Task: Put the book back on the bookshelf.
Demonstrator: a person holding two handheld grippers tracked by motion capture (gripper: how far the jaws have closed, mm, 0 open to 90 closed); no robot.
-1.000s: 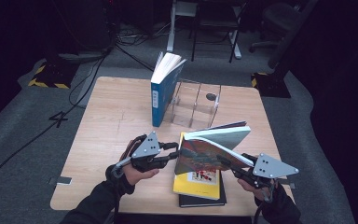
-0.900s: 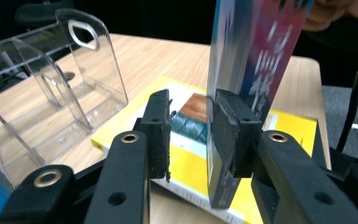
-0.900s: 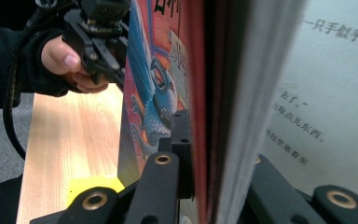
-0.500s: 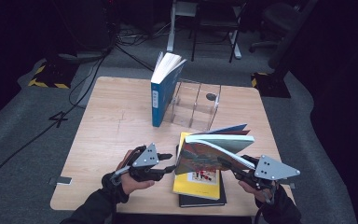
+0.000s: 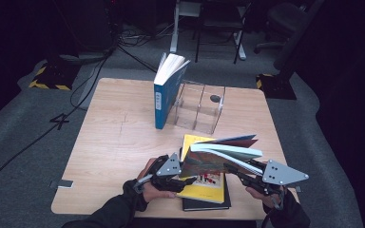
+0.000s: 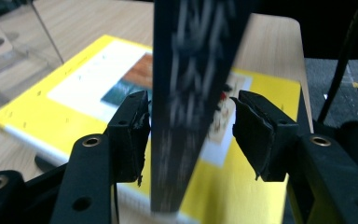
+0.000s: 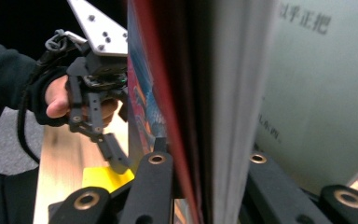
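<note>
Wooden table (image 5: 114, 142) carries four books: a blue one (image 5: 167, 92) upright at the far side against a clear rack (image 5: 197, 107), a yellow one (image 5: 204, 183) stacked on a black one (image 5: 204, 205) near the front, and a colourful book (image 5: 218, 159) lifted above that stack. Right gripper (image 5: 233, 170) clamps its right edge; the left gripper (image 5: 183, 179), jaws just opening, straddles its left edge, pads (image 6: 130, 135) off it.

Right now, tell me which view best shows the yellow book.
The high view: the yellow book lies on a darker book, partly covered by the lifted book. The left gripper view shows its cover close; the right gripper view, a corner.
</note>
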